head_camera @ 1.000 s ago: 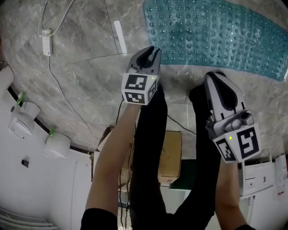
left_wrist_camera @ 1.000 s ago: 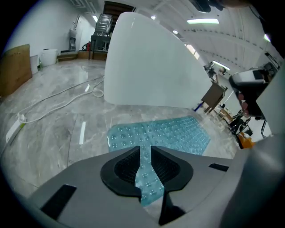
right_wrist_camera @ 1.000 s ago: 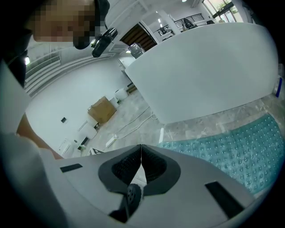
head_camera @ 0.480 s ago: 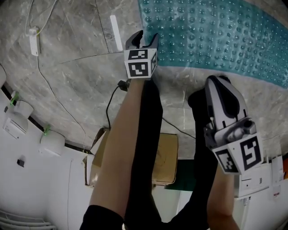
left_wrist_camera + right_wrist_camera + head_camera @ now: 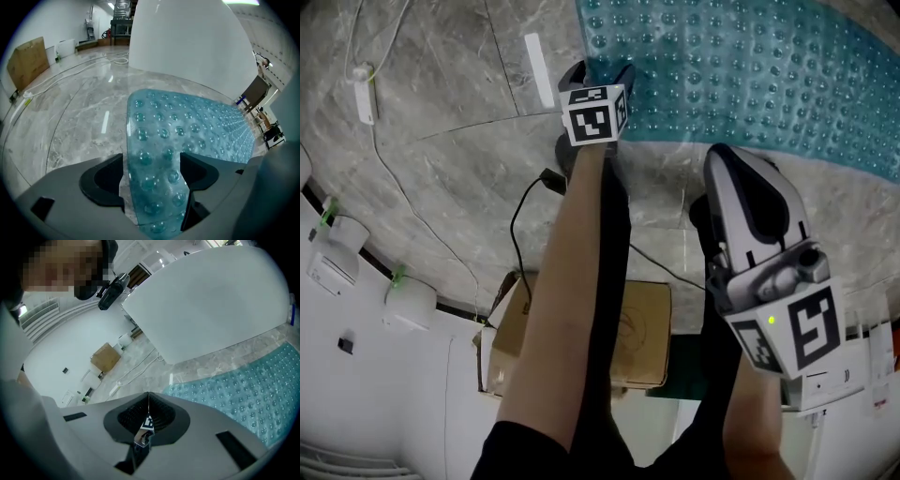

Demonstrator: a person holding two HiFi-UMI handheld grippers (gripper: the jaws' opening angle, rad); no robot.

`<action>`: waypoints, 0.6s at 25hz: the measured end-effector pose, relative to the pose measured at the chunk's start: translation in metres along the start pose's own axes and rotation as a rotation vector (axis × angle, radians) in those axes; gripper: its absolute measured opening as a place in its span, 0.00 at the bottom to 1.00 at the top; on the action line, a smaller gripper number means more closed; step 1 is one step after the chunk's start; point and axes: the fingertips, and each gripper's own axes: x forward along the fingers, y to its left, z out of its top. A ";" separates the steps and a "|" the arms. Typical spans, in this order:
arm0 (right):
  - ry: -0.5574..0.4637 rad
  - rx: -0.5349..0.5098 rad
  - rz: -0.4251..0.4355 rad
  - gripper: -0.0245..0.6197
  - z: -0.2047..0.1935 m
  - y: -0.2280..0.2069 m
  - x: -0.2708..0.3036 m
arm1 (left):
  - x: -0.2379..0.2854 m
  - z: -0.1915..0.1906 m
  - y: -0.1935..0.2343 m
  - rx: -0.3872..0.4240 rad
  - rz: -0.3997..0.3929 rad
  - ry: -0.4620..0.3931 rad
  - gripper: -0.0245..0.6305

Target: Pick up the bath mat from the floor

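1. Marble floor (image 5: 441, 178): lay beneath the left tongs (image 5: 602, 67) and the right tongs (image 5: 727, 157).
2. Teal studded bath mat (image 5: 750, 66): lay flat on the floor, ahead of the right tongs, with its near corner reaching in between the jaws of the left tongs.
3. The right tongs: jaws were pressed together with nothing between them, short of the mat's edge.
4. The left tongs: pointed steeply down at the mat's corner. The jaws had just been opening and stood wide astride it, not clamped.
5. Black cable (image 5: 525, 202): lay on the floor behind the left tongs.
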 end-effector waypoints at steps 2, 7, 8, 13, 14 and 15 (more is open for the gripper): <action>-0.002 0.012 -0.004 0.06 0.000 -0.004 -0.001 | 0.004 -0.001 0.003 -0.024 0.019 0.007 0.61; -0.022 0.061 -0.014 0.06 0.004 -0.014 -0.004 | 0.005 0.001 0.005 -0.089 0.065 -0.024 0.61; -0.025 0.070 -0.014 0.06 0.004 -0.015 -0.004 | 0.005 0.000 0.004 -0.097 0.064 -0.024 0.61; -0.021 0.077 0.000 0.06 0.002 -0.012 -0.002 | 0.003 0.000 -0.003 -0.121 0.023 -0.013 0.60; -0.019 0.080 0.004 0.06 0.002 -0.012 -0.001 | 0.002 -0.001 -0.003 -0.112 0.019 -0.008 0.59; -0.019 0.083 0.007 0.06 0.003 -0.011 -0.001 | 0.002 -0.001 -0.002 -0.103 0.017 -0.003 0.56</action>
